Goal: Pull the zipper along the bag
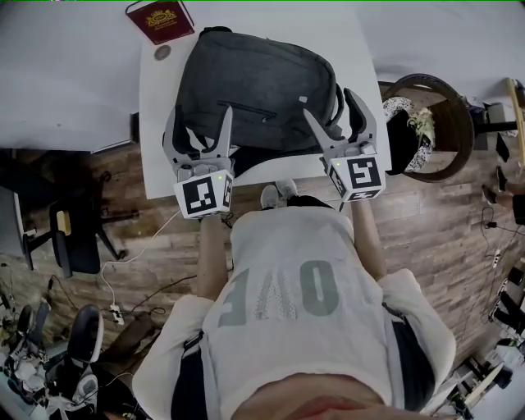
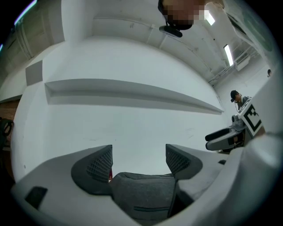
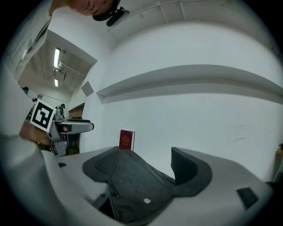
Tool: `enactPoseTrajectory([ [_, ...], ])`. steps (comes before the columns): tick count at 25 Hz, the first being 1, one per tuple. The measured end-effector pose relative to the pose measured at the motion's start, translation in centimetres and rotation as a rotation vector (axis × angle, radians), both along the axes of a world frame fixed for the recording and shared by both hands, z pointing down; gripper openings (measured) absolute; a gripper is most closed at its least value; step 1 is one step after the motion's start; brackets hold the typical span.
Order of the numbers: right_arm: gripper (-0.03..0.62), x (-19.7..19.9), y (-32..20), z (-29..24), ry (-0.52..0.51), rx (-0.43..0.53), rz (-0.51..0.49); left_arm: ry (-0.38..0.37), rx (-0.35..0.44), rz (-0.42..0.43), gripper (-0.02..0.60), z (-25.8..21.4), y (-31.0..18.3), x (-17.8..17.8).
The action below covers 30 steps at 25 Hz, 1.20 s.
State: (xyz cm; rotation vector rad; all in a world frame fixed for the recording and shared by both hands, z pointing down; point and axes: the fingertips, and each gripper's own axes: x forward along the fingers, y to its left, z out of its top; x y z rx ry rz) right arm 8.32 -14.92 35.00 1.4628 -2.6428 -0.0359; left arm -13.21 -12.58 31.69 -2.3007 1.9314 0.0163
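Grey backpack (image 1: 258,86): lies flat on the white table (image 1: 156,123), with a short zipper line (image 1: 246,111) across its front panel.

Left gripper (image 1: 201,115): over the bag's near left corner. Its jaws are spread wide and released, with the bag's fabric low between them and nothing gripped.

Right gripper (image 1: 332,107): over the bag's near right side. Its jaws are likewise spread and empty, and the bag lies below and beyond them.

Red booklet (image 1: 160,20): at the table's far edge, just beyond the bag.

Round wooden stand (image 1: 447,123): on the floor, to the right of the table.
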Motion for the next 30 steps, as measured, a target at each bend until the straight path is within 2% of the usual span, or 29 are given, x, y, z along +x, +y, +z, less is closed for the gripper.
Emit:
enactPoseTrajectory([
  [3,0.353,-0.1,-0.1,1.1,0.049,-0.037,-0.039,-0.001,-0.024,0.013,0.356,0.9,-0.2,-0.8],
  [6,0.353,-0.1,-0.1,2.0,0.073,-0.066,-0.089,-0.07,-0.063,0.034,0.356,2.1,-0.5,-1.5],
  [9,0.353,0.2,0.1,2.8,0.098,-0.084,-0.127,-0.151,-0.141,0.114,0.356,4.2,-0.9,-1.6],
  [12,0.351,0.4,0.6,4.4,0.165,-0.116,-0.181,-0.194,-0.244,0.21,0.356,7.2,0.2,-1.3],
  [14,0.353,0.4,1.0,5.7,0.21,-0.145,-0.221,-0.205,-0.32,0.24,0.356,9.4,1.3,-1.6],
  [18,0.353,0.8,2.4,8.6,0.322,-0.215,-0.295,-0.204,-0.442,0.237,0.356,13.0,3.0,-2.2],
  [22,0.353,1.6,3.5,11.7,0.45,-0.278,-0.369,-0.125,-0.525,0.211,0.356,15.3,3.8,-1.9],
  [24,0.351,2.0,3.5,13.3,0.502,-0.311,-0.399,-0.116,-0.572,0.206,0.356,16.8,3.8,-1.4],
  [27,0.351,2.7,3.2,14.9,0.561,-0.343,-0.424,-0.12,-0.636,0.196,0.356,18.7,3.7,-0.8],
  [30,0.351,3.1,2.9,15.9,0.59,-0.366,-0.435,-0.113,-0.667,0.188,0.356,19.8,3.6,-0.4],
])
